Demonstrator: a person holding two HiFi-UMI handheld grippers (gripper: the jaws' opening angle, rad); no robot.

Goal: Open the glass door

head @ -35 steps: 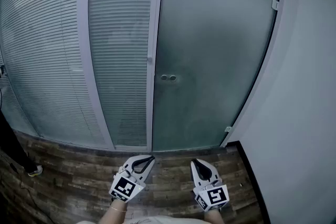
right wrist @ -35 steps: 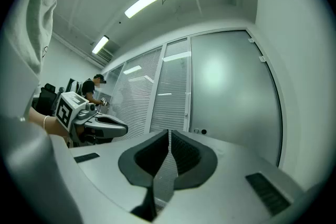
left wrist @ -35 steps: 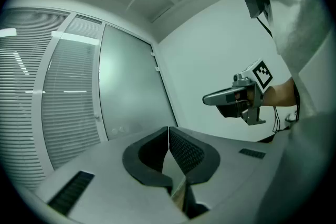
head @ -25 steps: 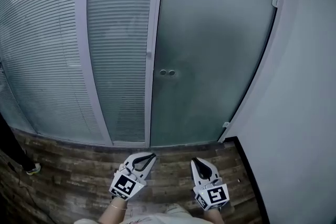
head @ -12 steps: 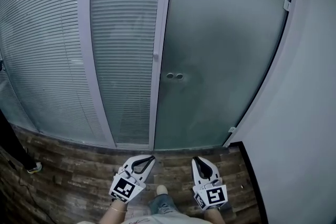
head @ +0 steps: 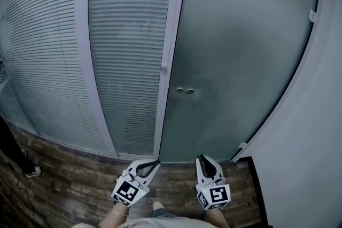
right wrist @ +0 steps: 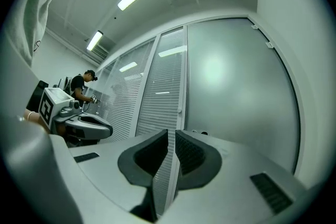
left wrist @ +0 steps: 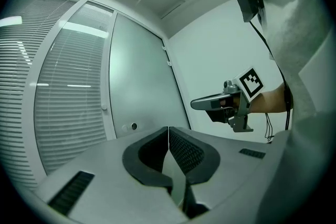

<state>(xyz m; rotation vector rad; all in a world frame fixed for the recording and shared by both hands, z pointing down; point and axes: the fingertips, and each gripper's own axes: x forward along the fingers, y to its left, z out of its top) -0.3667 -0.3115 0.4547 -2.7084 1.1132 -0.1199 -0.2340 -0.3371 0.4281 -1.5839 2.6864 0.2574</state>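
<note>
The glass door [head: 240,45] is found closed, its left edge meeting the frame [head: 170,61], ahead and to the right in the head view. Two round fittings [head: 186,91] are noted near that edge, and nothing is seen touching them. The left gripper [head: 154,163] is held with jaws together and empty. The right gripper [head: 202,158] is likewise closed to a thin slit, with nothing between. Both are carried low over the floor [head: 64,179], well apart from the door. No part of the task is judged done: approach, contact and opening are all left.
</note>
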